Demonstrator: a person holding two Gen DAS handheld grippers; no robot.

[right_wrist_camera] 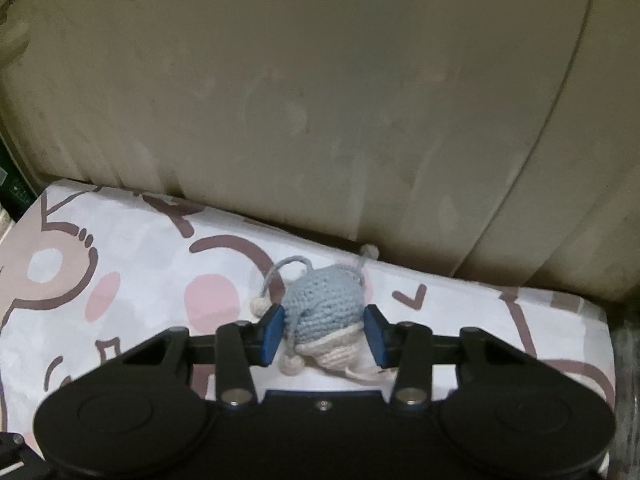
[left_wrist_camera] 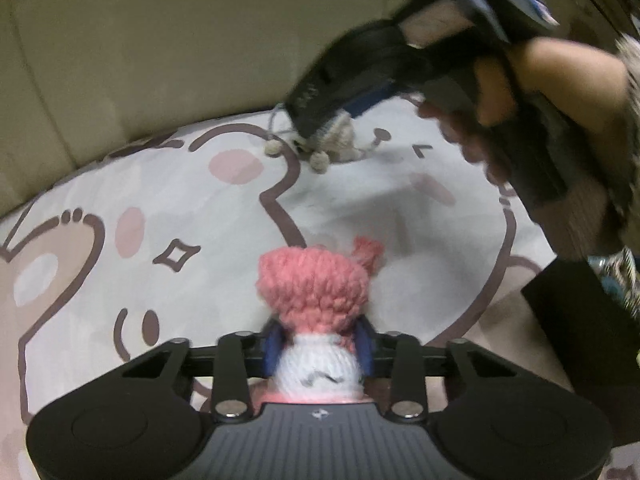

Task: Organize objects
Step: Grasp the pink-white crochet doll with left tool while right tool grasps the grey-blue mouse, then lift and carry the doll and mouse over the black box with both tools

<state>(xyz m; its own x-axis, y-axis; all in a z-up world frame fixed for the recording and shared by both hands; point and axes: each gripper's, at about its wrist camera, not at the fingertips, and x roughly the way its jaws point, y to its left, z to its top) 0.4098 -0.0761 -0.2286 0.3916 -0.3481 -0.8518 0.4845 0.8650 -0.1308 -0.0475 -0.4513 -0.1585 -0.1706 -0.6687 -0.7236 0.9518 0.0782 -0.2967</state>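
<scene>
My left gripper is shut on a crocheted doll with a pink hat and white face, held above the cartoon-print cushion. A blue and cream crocheted doll lies on the cushion near the sofa back. My right gripper is open, its blue pads on either side of that doll, apart from it. In the left wrist view the right gripper hovers over the blue doll, held by a hand.
A beige sofa backrest rises right behind the cushion. A dark block stands at the right edge of the left wrist view.
</scene>
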